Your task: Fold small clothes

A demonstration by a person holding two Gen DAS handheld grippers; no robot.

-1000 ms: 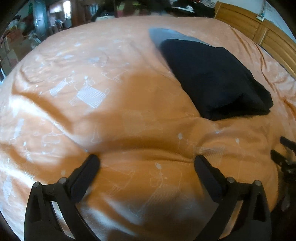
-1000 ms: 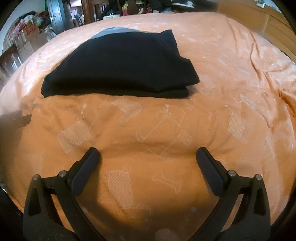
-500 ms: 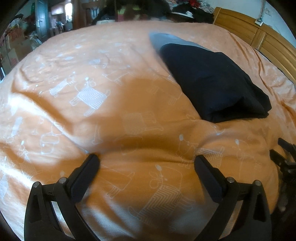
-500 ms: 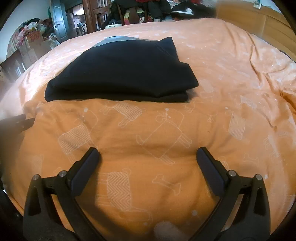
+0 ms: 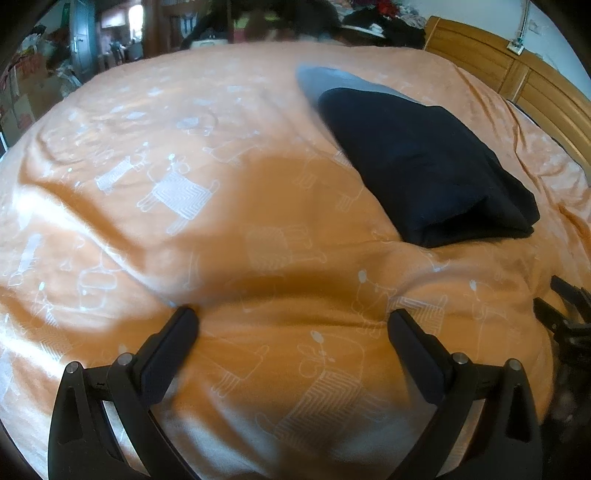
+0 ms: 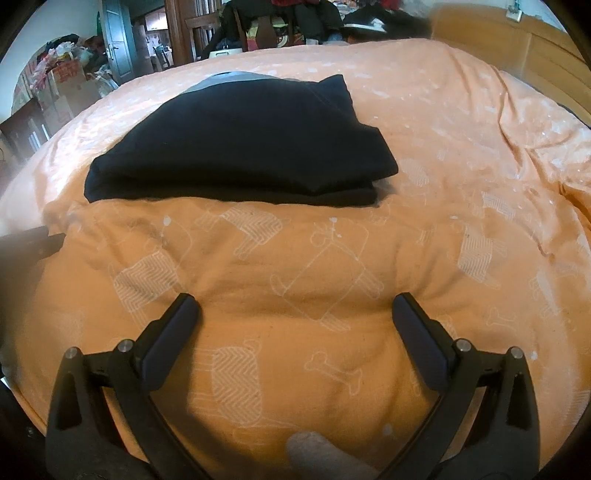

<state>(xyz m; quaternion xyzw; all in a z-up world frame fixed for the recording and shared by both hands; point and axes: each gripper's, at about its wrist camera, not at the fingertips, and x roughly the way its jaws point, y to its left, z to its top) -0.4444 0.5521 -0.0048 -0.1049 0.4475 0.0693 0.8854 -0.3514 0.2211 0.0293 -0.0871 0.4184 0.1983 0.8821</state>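
A dark navy garment (image 5: 424, 162) lies folded in a thick flat stack on the orange bed cover (image 5: 221, 221); a grey piece (image 5: 332, 79) peeks out at its far end. The right wrist view has the same folded garment (image 6: 240, 144) straight ahead, with the grey piece (image 6: 236, 78) behind it. My left gripper (image 5: 291, 321) is open and empty, low over the cover, left of the stack. My right gripper (image 6: 295, 306) is open and empty too, short of the stack's near edge. The right gripper's tip (image 5: 565, 310) shows at the left view's right edge.
A wooden headboard (image 5: 517, 81) runs along the bed's right side. Beyond the far edge stand a chair with dark clothes (image 6: 280, 22), a door (image 6: 118, 40) and piled boxes (image 6: 62, 85). A pale grey object (image 6: 317, 454) sits blurred at the right view's bottom edge.
Both grippers have pulled back a little and tilted up, so more of the room beyond the bed shows. The folded garment has not moved. Both grippers stay open.
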